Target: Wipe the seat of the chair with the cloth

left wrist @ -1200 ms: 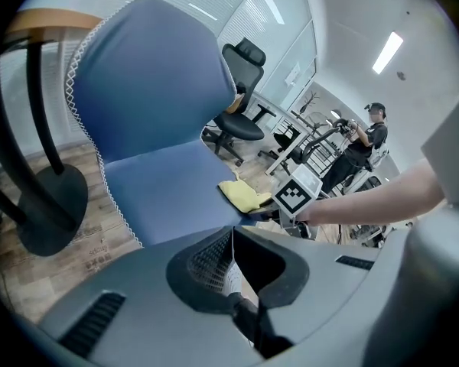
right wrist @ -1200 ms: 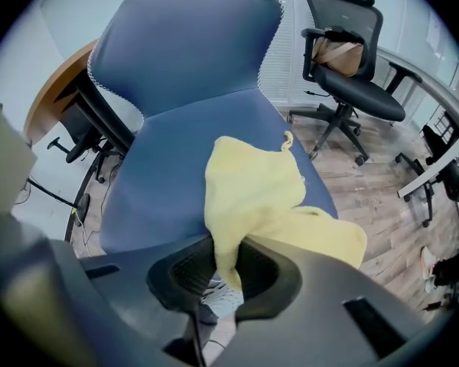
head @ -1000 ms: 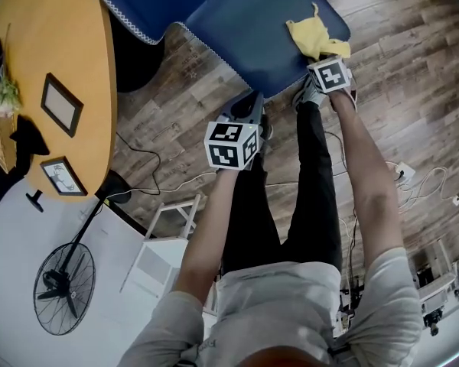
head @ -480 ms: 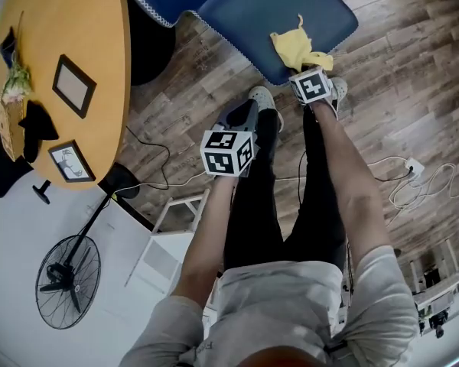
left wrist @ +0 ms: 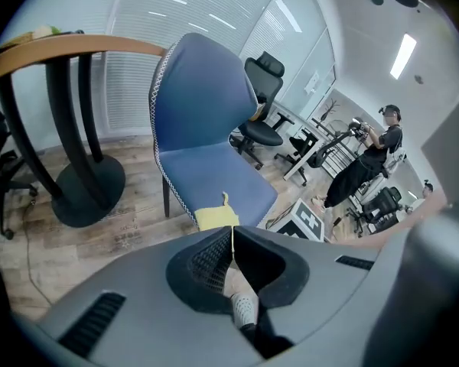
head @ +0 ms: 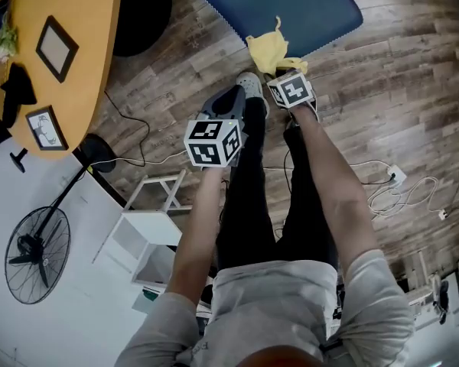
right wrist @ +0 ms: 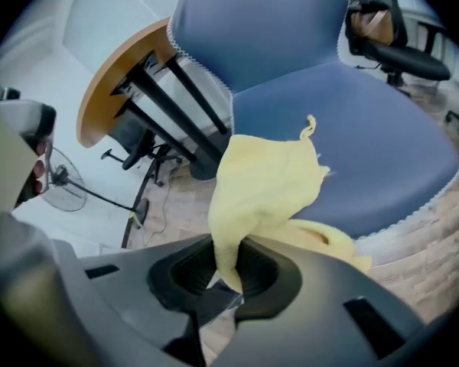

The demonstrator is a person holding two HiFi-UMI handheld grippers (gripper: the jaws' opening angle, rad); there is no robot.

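Right tool (right wrist: 231,252) around soft, crumpled cloth (right wrist: 269,180)

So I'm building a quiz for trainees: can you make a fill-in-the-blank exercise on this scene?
The right gripper is shut on a ____ cloth.
The left gripper is shut and holds ____.
The chair seat is ____ in colour.
Missing words: yellow; nothing; blue.

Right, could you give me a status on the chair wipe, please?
Right tool shut on yellow cloth, at edge of chair seat. Left tool shut, empty. Nothing blocking.
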